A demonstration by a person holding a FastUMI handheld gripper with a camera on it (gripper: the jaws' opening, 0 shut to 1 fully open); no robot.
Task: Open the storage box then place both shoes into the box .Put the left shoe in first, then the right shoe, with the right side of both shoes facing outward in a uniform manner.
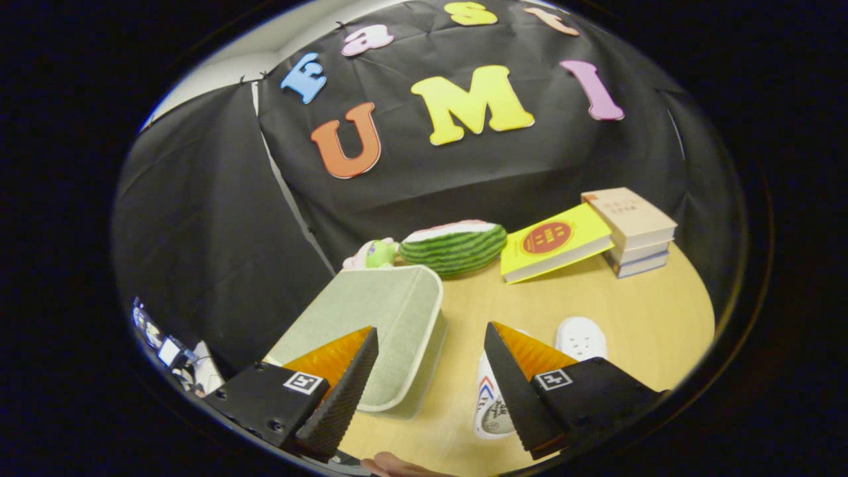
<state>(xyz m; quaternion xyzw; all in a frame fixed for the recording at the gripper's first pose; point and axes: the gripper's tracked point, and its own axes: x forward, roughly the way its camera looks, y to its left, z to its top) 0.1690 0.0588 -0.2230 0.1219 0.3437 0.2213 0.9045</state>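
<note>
- Gripper (430,377): jaws set wide, holding nothing, above the wooden table (596,298).
- Storage box (377,331) (pale green fabric, lid closed): the landmark, just ahead of the left finger.
- Near shoe (491,404): white, sole showing, right of the box, partly hidden behind the right finger.
- Second shoe (581,338): white, farther right of the box.
- Watermelon toy (454,246) and small plush toy (371,254): just beyond the box.
- Yellow book (553,242) leaning on stacked books (633,232): beyond the box, to its right.
</note>
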